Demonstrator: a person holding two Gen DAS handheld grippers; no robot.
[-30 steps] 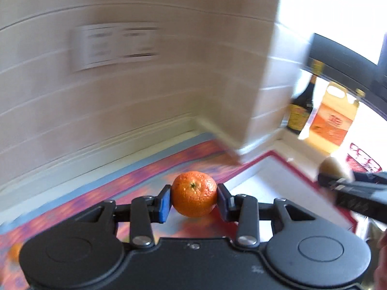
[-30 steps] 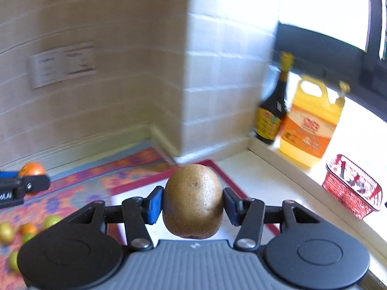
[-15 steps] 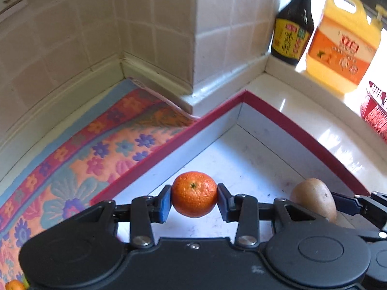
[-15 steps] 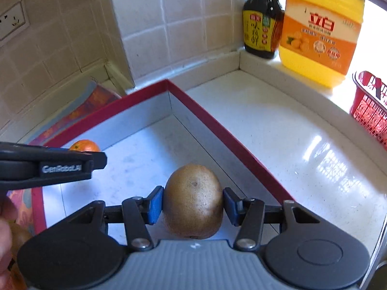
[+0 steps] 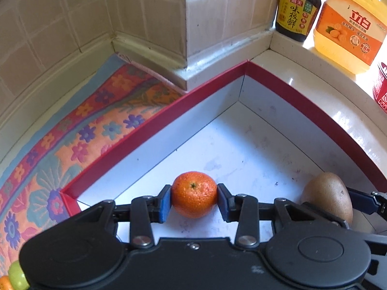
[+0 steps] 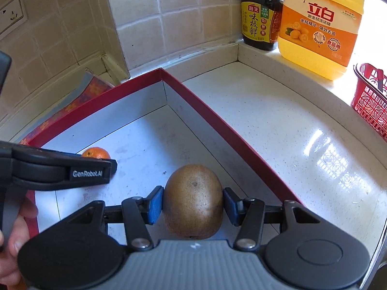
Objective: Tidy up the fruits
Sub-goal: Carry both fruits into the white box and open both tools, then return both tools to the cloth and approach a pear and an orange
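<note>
Your left claw point(image 5: 194, 201) grips the tangerine point(image 5: 194, 194) and your right claw point(image 6: 193, 205) grips the kiwi point(image 6: 193, 201), its long axis upright. Both fruits hang low inside the red box point(image 5: 154, 118), the kiwi nearer the box's right wall. The tangerine is bright and round; the kiwi is brown and matte. Beyond the box lies the white bench point(image 6: 278, 125).
</note>
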